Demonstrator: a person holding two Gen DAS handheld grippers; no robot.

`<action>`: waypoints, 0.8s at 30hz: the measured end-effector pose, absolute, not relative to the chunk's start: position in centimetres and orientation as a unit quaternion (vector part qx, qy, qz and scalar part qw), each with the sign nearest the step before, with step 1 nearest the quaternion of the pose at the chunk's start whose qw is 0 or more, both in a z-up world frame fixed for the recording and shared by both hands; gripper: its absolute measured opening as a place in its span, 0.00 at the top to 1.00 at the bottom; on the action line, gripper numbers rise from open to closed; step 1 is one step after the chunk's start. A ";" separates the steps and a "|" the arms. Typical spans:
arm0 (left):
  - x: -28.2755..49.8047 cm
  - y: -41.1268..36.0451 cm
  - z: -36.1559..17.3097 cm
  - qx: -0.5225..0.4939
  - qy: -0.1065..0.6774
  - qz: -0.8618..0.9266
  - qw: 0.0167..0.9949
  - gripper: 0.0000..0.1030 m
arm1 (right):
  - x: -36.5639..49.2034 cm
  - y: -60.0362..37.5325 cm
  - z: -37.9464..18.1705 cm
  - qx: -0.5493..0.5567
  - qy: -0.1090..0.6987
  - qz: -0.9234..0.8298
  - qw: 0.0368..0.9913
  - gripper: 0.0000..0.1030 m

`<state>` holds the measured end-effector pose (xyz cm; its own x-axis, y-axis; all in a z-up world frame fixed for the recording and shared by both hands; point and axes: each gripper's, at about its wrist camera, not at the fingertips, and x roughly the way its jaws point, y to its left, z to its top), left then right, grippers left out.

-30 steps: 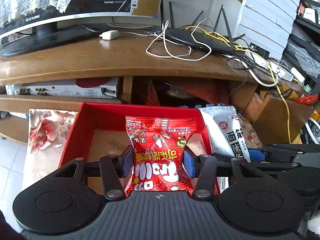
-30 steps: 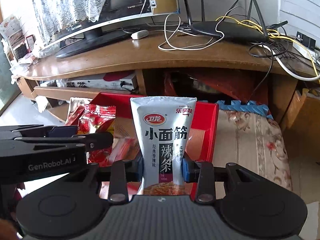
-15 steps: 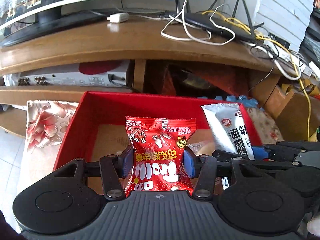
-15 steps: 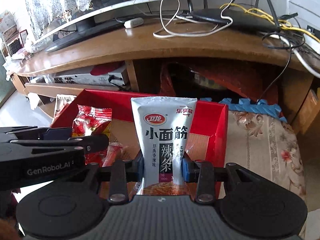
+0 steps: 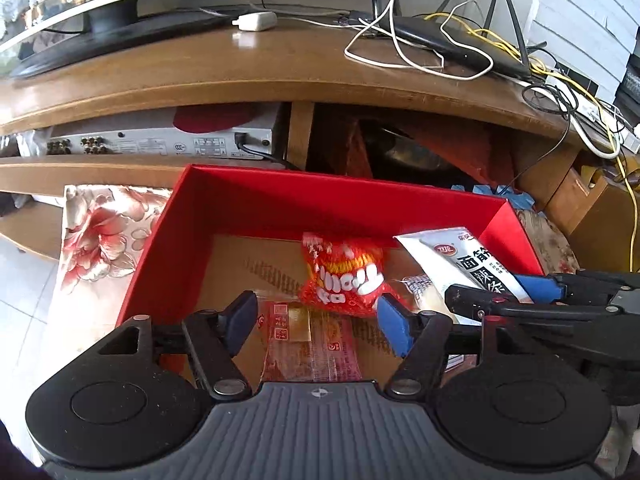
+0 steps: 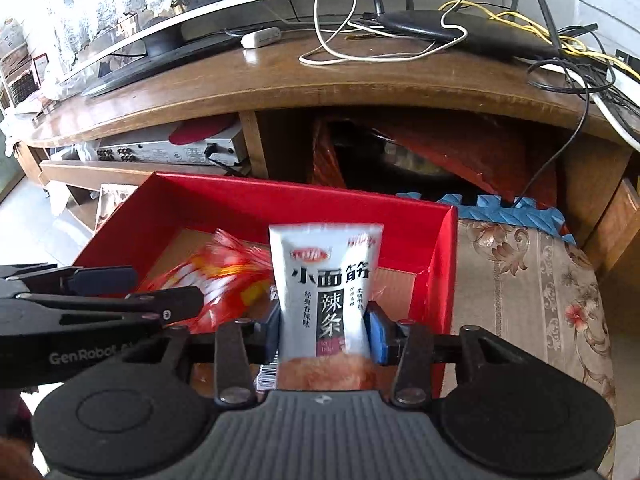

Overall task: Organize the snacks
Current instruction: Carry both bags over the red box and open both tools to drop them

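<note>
Left wrist view: left claw (image 5: 316, 320) spread, red snack packet (image 5: 342, 274) loose at frame centre in the red box (image 5: 256, 208). Right claw (image 6: 324, 330) pinches the white pouch (image 6: 326, 280) (light, crinkly, likely slippery; grip mid-body).

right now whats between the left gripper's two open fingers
In the left wrist view, a flat clear-wrapped red-label snack lies between the left gripper fingers on the red box floor; the red packet sits just beyond them.

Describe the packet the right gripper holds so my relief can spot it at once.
Start at the red box below the wooden TV stand. Over its right half, the right gripper pinches an upright white pouch. Unlike the red snack bag beside it, it is white with bold black characters.
</note>
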<state>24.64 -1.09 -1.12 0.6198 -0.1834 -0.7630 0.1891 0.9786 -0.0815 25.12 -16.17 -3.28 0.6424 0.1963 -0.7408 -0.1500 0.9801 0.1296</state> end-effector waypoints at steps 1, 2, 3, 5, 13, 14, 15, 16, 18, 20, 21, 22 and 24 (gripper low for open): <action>24.6 -1.0 -1.0 0.004 0.423 -0.103 0.900 0.28 | 25.1 -16.2 -3.2 0.026 0.410 0.095 0.907 0.63; 24.6 -1.0 -1.0 0.004 0.422 -0.103 0.901 0.27 | 25.0 -16.1 -3.0 0.024 0.408 0.094 0.908 0.63; 24.6 -1.0 -0.9 0.003 0.422 -0.103 0.901 0.26 | 24.9 -16.1 -2.9 0.022 0.407 0.094 0.909 0.62; 24.4 -0.8 -0.8 -0.001 0.422 -0.104 0.901 0.25 | 24.8 -16.1 -2.7 0.018 0.404 0.091 0.910 0.60; 23.4 -0.7 0.1 -0.005 0.417 -0.115 0.902 0.23 | 23.8 -16.2 -1.5 0.024 0.401 0.087 0.911 0.58; 23.2 -0.6 0.2 -0.006 0.417 -0.116 0.902 0.23 | 23.6 -16.2 -1.4 0.026 0.401 0.087 0.911 0.58; 23.0 -0.5 0.3 -0.007 0.416 -0.117 0.902 0.23 | 23.4 -16.2 -1.3 0.027 0.402 0.088 0.911 0.58; 22.8 -0.5 0.4 -0.007 0.416 -0.117 0.902 0.23 | 23.1 -16.2 -1.1 0.028 0.402 0.088 0.911 0.58; 22.4 -0.4 0.6 -0.008 0.415 -0.117 0.902 0.23 | 22.6 -16.1 -0.9 0.027 0.401 0.088 0.912 0.58; 22.0 -0.3 0.7 -0.006 0.413 -0.117 0.903 0.23 | 22.1 -15.9 -0.7 0.026 0.400 0.087 0.912 0.58; 21.8 -0.3 0.8 -0.005 0.412 -0.118 0.904 0.23 | 21.9 -15.9 -0.7 0.026 0.400 0.087 0.912 0.58; 21.6 -0.3 0.9 -0.004 0.411 -0.118 0.904 0.23 | 21.6 -15.9 -0.6 0.027 0.400 0.087 0.912 0.58; 21.0 -0.4 1.1 -0.001 0.407 -0.120 0.905 0.23 | 21.1 -15.9 -0.4 0.028 0.399 0.086 0.912 0.58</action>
